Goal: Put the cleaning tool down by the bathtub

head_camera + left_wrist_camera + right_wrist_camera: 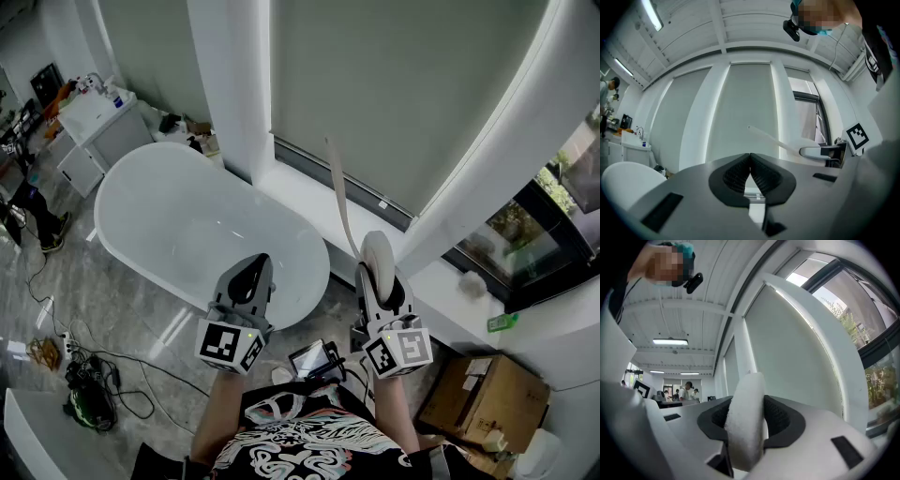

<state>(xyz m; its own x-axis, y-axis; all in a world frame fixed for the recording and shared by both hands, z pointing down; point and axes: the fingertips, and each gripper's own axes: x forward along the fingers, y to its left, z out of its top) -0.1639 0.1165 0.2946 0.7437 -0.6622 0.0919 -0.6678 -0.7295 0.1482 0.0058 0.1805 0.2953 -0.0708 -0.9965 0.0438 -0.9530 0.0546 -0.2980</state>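
Your right gripper (382, 277) is clamped on the tool (746, 423) by its white pad, I think so that the long handle (342, 202) stays free ahead. The left gripper (750, 161) beside it is closed and empty. The bathtub (187, 225) lies ahead-left, below. No readable writing, only markers (228, 342).

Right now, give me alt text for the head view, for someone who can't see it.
Seen from above, the right gripper clamps the white pad of a long-handled cleaning tool, handle pointing toward the window blind. The left gripper beside it is shut and empty, in front of a white bathtub.
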